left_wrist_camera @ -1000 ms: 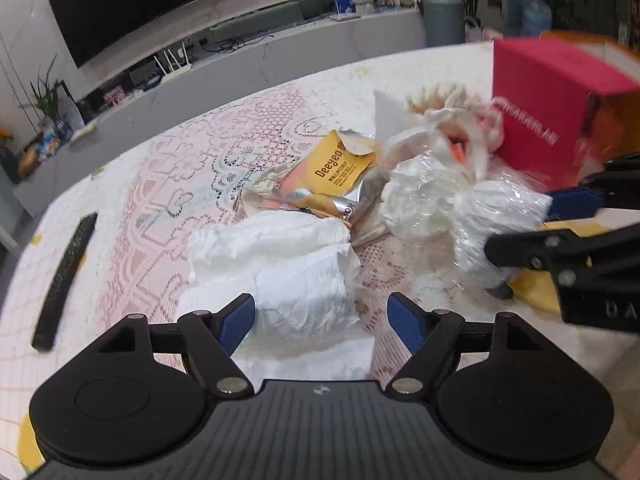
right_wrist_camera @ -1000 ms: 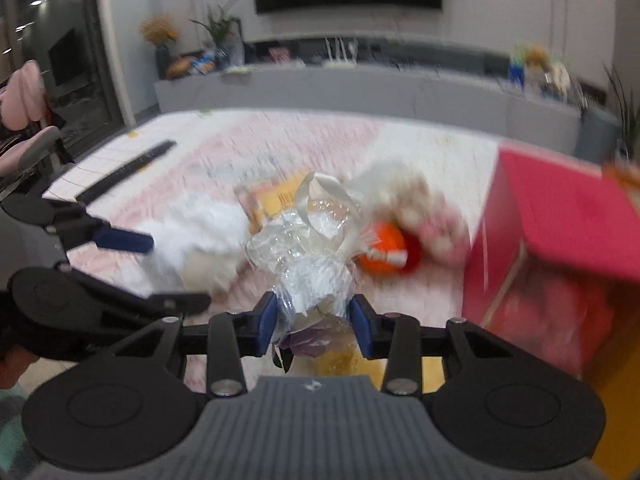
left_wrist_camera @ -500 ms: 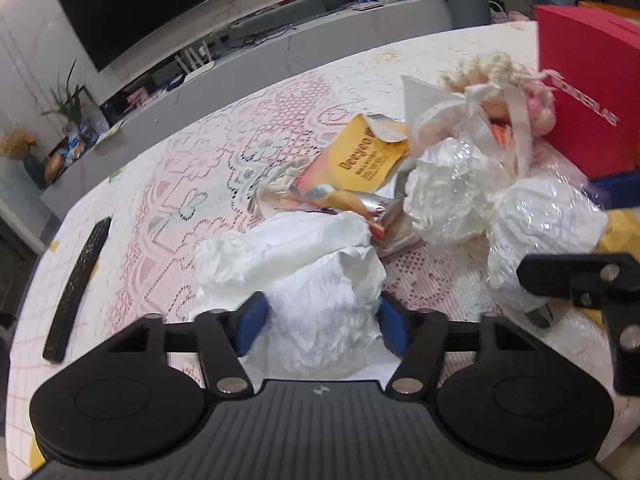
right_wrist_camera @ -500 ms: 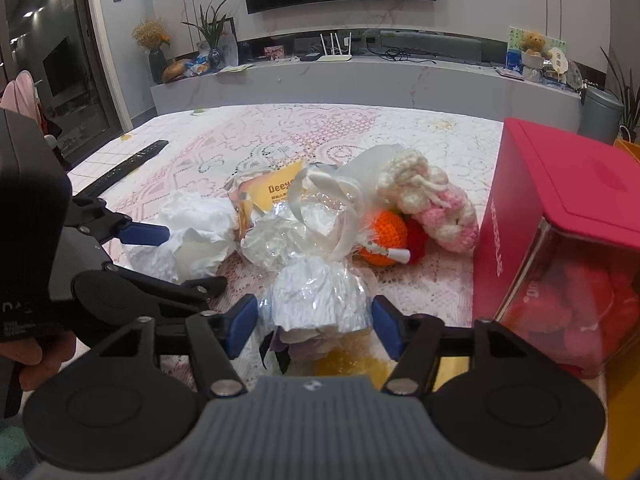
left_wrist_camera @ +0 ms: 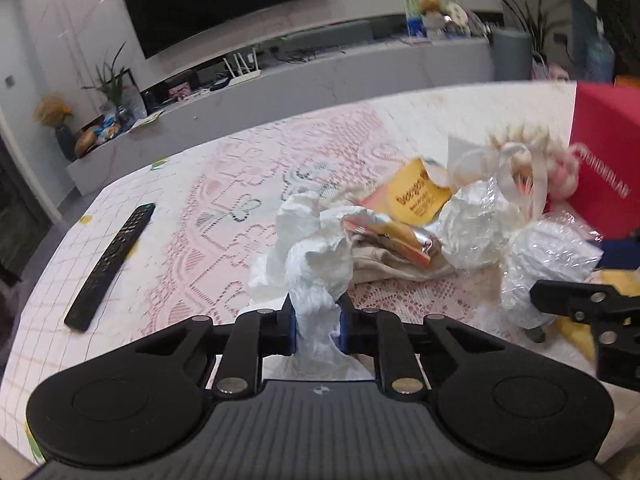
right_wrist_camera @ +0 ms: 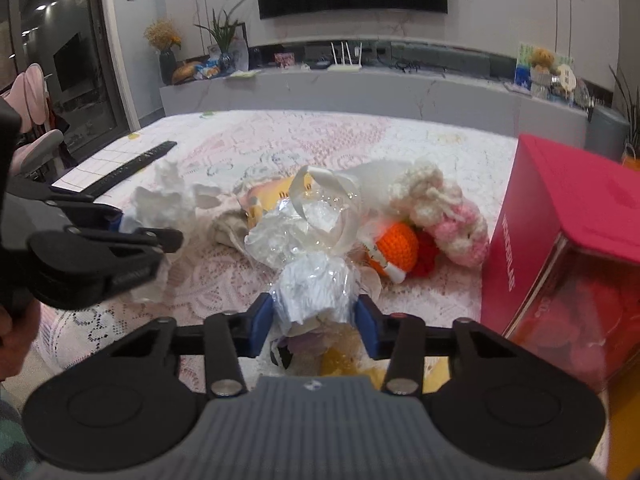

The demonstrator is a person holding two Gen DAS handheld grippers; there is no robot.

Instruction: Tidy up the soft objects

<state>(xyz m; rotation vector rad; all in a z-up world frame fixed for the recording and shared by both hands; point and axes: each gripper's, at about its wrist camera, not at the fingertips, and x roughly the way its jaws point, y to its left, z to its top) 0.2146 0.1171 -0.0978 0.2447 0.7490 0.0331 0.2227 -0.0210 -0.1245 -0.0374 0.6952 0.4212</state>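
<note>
Pinching shut on the crumpled white tissue wad (left_wrist_camera: 316,264) left of the red cardboard box (left_wrist_camera: 604,172), the left gripper (left_wrist_camera: 317,326) holds light, crushable paper mid-bunch, while the right gripper (right_wrist_camera: 316,322) closes around the crinkly, slippery cellophane-wrapped white bundle (right_wrist_camera: 314,284).

Red box (right_wrist_camera: 560,208) cut off at right edge, packet (left_wrist_camera: 416,196) lettering blurred

Left claw (left_wrist_camera: 317,322) closing, now pinching white tissue (left_wrist_camera: 310,256), bunching it upward.
</note>
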